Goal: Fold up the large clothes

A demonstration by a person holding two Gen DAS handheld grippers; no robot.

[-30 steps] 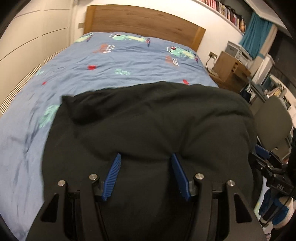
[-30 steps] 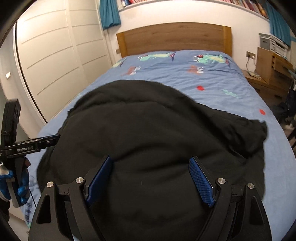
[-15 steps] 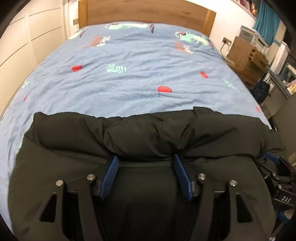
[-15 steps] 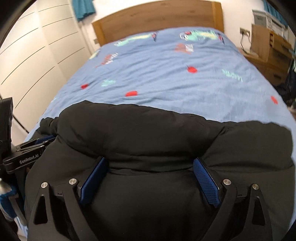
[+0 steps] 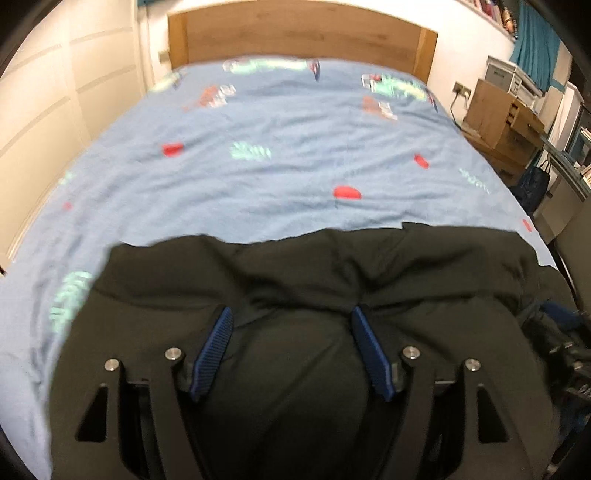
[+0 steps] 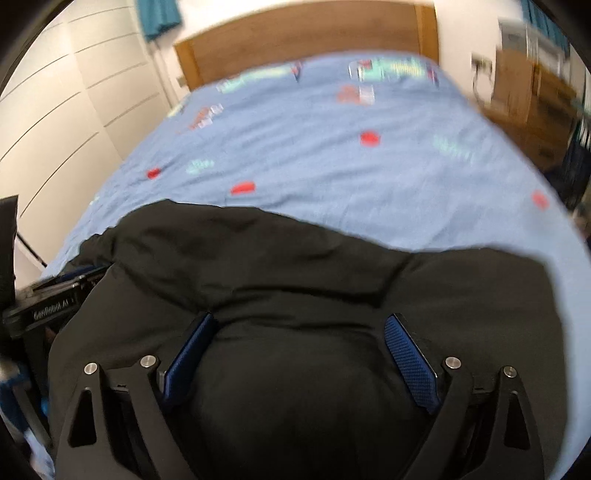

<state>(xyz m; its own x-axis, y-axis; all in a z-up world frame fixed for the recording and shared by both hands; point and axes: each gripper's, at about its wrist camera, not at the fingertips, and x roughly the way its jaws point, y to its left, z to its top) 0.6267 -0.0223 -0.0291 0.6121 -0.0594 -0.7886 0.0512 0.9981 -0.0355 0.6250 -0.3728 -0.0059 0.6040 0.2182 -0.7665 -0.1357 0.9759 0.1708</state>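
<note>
A large black garment lies bunched across the near end of the blue patterned bed, its far edge forming a thick folded ridge. My left gripper sits low over it, its jaws opening, with a bulge of black cloth between the blue pads but not pinched. In the right wrist view the same garment fills the foreground. My right gripper stands wide, with cloth swelling between its pads without being squeezed. The left gripper's body shows at the left edge, partly under cloth.
A wooden headboard closes the far end of the bed. White wardrobe doors run along the left side. A wooden bedside cabinet with a printer and a dark bag stand to the right.
The garment's far edge has come back toward the near end of the bed, so much more blue sheet shows. Both grippers dropped lower and their jaws spread wider.
</note>
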